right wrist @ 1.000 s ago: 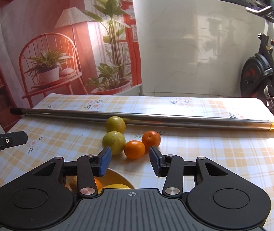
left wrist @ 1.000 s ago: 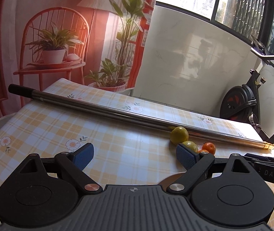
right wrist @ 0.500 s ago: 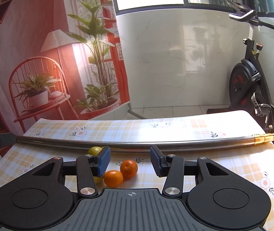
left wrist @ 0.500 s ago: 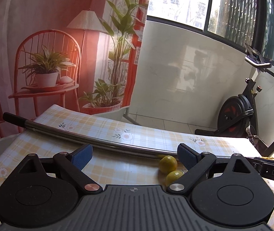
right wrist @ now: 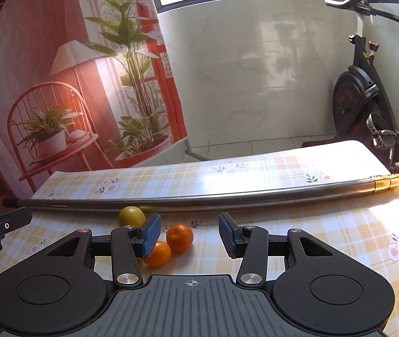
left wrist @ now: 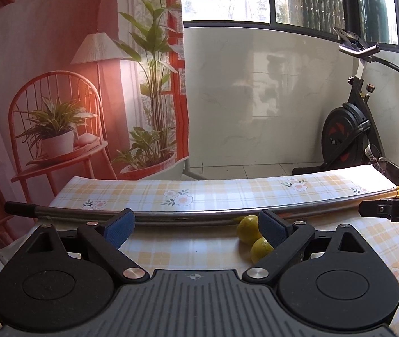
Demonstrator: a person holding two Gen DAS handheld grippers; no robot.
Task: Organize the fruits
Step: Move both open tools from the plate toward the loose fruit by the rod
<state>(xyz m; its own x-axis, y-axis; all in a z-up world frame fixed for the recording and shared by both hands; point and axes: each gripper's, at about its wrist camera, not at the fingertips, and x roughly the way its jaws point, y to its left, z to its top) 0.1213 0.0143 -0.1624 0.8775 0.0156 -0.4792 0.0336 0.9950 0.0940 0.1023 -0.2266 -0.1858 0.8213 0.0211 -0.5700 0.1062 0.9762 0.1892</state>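
Fruits sit in a small cluster on my checked yellow-and-white tablecloth with flower prints (right wrist: 297, 205), on the near side of a long steel pole with a black grip and brass-coloured end (right wrist: 227, 198) that lies across the table. From my right wrist I see a round yellow-green citrus (right wrist: 131, 215) touching or just short of the pole, and two small orange mandarins (right wrist: 179, 237) pressed against each other in front of it; the nearer mandarin (right wrist: 158, 253) is partly hidden behind my left blue pad. My right gripper (right wrist: 189, 234) hangs above the cloth with its jaws spread moderately and nothing between them; the mandarins lie below and toward the left finger.

From my left wrist, two yellow-green citrus fruits show: one (left wrist: 246, 226) close under the pole, the other (left wrist: 259, 250) just in front of it, probably touching, though my finger covers their meeting point. My left gripper (left wrist: 196, 229) is spread wide and empty, with both citrus beside its right-hand blue pad (left wrist: 268, 226). At the right edge of that view the black tip of my other gripper (left wrist: 390, 210) pokes in. Beyond the table stand a black exercise bike (left wrist: 348, 134) and a printed backdrop showing a red chair and plants (left wrist: 73, 98).
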